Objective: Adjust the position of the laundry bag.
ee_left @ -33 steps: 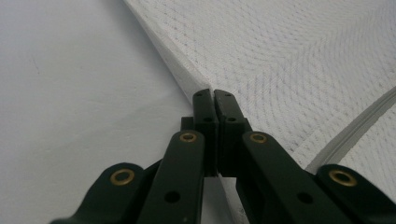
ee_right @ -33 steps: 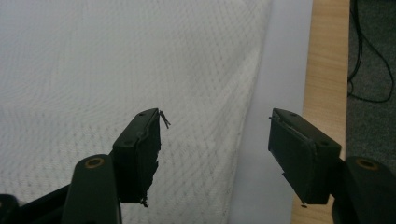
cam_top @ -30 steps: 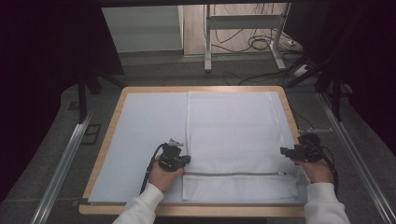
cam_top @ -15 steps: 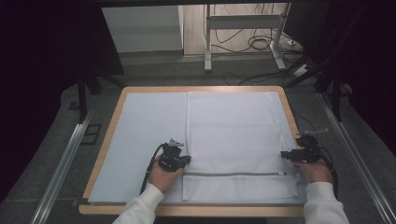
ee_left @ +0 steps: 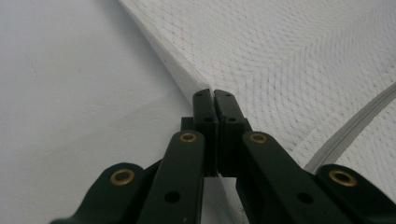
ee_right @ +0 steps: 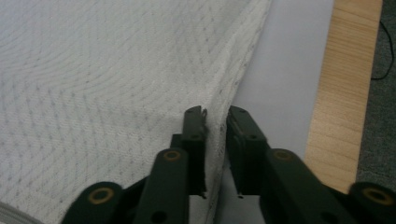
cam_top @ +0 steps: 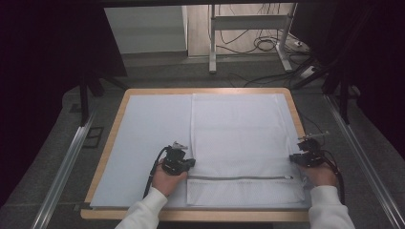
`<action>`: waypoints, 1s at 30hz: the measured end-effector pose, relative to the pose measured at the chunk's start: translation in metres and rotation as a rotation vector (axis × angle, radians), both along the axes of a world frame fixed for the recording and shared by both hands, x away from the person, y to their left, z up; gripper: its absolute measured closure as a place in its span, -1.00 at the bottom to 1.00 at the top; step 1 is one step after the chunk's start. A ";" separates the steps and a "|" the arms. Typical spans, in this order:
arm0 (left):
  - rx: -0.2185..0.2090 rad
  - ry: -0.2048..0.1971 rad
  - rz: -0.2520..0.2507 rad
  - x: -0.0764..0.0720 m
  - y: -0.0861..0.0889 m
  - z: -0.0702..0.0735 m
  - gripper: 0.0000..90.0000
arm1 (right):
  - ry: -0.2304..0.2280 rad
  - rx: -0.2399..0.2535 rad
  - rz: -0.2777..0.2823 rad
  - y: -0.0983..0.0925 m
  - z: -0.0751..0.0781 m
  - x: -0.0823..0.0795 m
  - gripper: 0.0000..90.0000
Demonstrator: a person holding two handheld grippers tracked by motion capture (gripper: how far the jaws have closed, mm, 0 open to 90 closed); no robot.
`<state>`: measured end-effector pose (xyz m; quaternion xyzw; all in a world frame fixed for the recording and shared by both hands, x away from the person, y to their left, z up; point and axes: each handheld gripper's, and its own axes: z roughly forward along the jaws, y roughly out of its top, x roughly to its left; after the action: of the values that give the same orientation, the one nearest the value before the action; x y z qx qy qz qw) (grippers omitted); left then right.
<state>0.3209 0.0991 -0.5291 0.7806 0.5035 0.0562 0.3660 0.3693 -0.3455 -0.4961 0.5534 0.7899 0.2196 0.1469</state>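
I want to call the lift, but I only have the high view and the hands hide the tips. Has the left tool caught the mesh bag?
Observer: Yes. In the left gripper view, the left tool is shut on the left edge of the mesh bag.
Operator: And the right side?
Observer: The right tool has the bag's right edge between its jaws. They have just been closing, but a gap shows.
Operator: Is the mat caught too?
Observer: I see mesh between them; the pale mat lies off to the side.
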 end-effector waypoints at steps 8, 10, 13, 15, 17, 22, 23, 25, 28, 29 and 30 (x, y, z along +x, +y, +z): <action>-0.001 -0.001 -0.001 0.000 0.001 0.000 0.99 | -0.002 0.009 0.012 0.000 0.001 -0.001 0.93; -0.002 -0.001 -0.002 0.000 0.001 0.001 0.99 | -0.004 0.013 0.012 0.000 0.001 -0.001 0.94; -0.005 -0.001 -0.001 0.001 0.001 0.001 0.99 | -0.012 0.021 0.015 -0.001 0.001 -0.001 0.94; -0.005 -0.001 -0.001 0.001 0.001 0.001 0.99 | -0.011 0.027 0.013 -0.001 0.002 -0.001 0.94; -0.004 -0.001 -0.001 0.001 0.001 0.001 0.99 | -0.014 0.027 0.013 -0.001 0.002 -0.001 0.94; -0.006 0.000 -0.004 0.001 0.002 0.001 0.99 | -0.022 0.037 0.014 -0.002 0.004 -0.001 0.94; -0.006 0.000 -0.004 0.001 0.002 0.001 0.99 | -0.023 0.037 0.014 -0.002 0.004 -0.001 0.95; -0.005 0.000 -0.005 0.001 0.002 0.002 0.99 | -0.023 0.035 0.015 -0.002 0.003 -0.001 0.95; -0.008 0.000 -0.002 0.001 0.003 0.002 0.99 | -0.029 0.037 0.017 -0.002 0.004 -0.002 0.95; -0.009 0.000 -0.001 0.001 0.004 0.002 0.99 | -0.029 0.038 0.016 -0.002 0.004 -0.002 0.95; -0.010 0.000 -0.002 0.001 0.004 0.002 0.99 | -0.029 0.038 0.017 -0.002 0.004 -0.002 0.95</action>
<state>0.3224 0.1030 -0.5268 0.7793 0.5029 0.0535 0.3701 0.3674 -0.3470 -0.4919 0.5462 0.7879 0.2439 0.1458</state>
